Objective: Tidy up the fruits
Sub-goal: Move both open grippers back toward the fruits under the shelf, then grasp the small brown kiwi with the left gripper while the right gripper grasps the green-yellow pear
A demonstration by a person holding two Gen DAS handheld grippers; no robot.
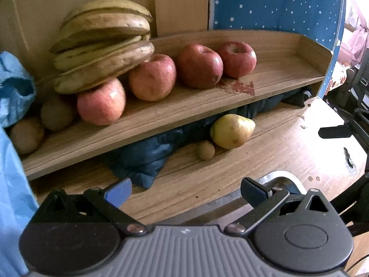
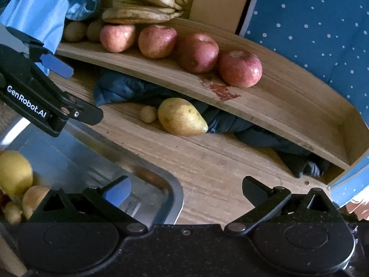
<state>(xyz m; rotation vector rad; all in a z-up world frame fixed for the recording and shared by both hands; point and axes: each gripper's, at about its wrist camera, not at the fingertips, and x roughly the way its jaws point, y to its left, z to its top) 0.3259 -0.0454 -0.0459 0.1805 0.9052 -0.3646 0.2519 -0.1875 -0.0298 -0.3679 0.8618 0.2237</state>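
On the raised wooden shelf [image 1: 184, 115] [image 2: 288, 106] lies a row of red apples [image 1: 152, 77] [image 2: 198, 52], with a bunch of bananas [image 1: 103, 43] [image 2: 147, 2] resting on the leftmost ones. Two kiwis [image 1: 57, 113] [image 2: 75, 31] sit at the shelf's left end. Below it, on the table, a yellow-green pear [image 1: 231, 130] [image 2: 182, 116] lies beside a small kiwi [image 1: 205, 150] [image 2: 148, 113]. My left gripper [image 1: 185, 192] [image 2: 85, 93] is open and empty, short of the pear. My right gripper [image 2: 185, 190] is open and empty over the table.
A metal tray [image 2: 175, 191] [image 1: 276, 175] at the near left holds a yellow fruit [image 2: 15, 173] and smaller ones. Dark blue cloth [image 1: 143, 157] [image 2: 120, 87] is stuffed under the shelf. A blue dotted panel [image 2: 311, 23] stands at the right, and light blue fabric [image 1: 13, 92] at the left.
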